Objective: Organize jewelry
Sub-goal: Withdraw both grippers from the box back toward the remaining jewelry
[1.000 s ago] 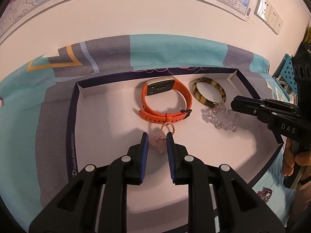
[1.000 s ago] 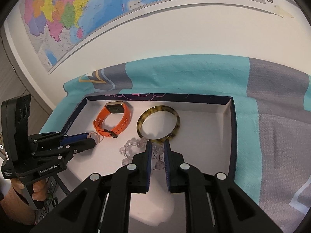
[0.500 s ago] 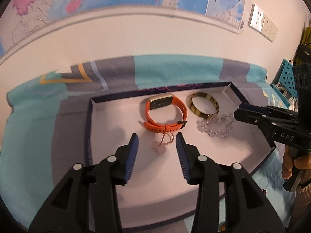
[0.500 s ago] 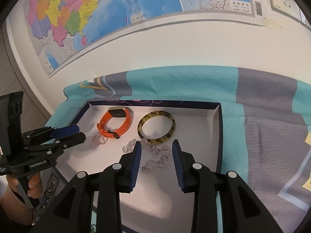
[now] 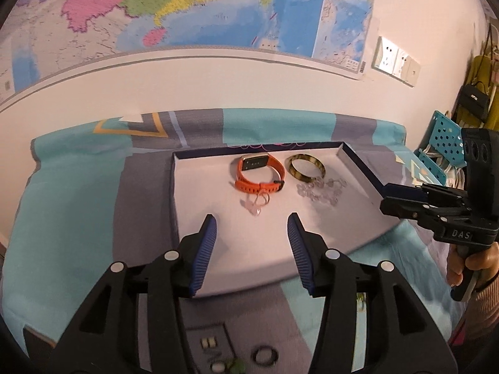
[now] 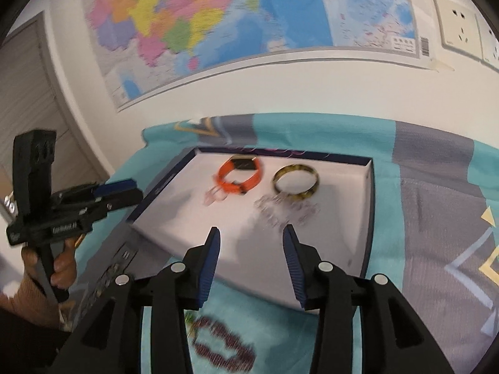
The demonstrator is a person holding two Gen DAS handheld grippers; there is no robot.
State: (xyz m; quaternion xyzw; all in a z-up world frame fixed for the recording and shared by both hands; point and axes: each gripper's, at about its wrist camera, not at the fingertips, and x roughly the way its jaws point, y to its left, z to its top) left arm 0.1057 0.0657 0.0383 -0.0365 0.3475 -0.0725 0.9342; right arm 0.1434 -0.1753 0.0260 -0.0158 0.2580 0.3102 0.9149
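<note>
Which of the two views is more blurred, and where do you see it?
Right wrist view: stronger motion blur, the clear bead bracelet and dark bead bracelet are smeared. Left wrist view: sharper, the orange watch is crisp, only the small ring at the bottom is soft. Both bend straight edges.

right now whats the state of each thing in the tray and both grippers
shallow white tray: open, no lid
orange strap watch: strap fastened in a loop, lying in the tray
mottled brown bangle: lying flat
clear bead bracelet: loose beside the bangle
pink pendant: lying free
left gripper: fingers open, just been opening, nothing between them
right gripper: fingers open, just been opening, nothing between them
</note>
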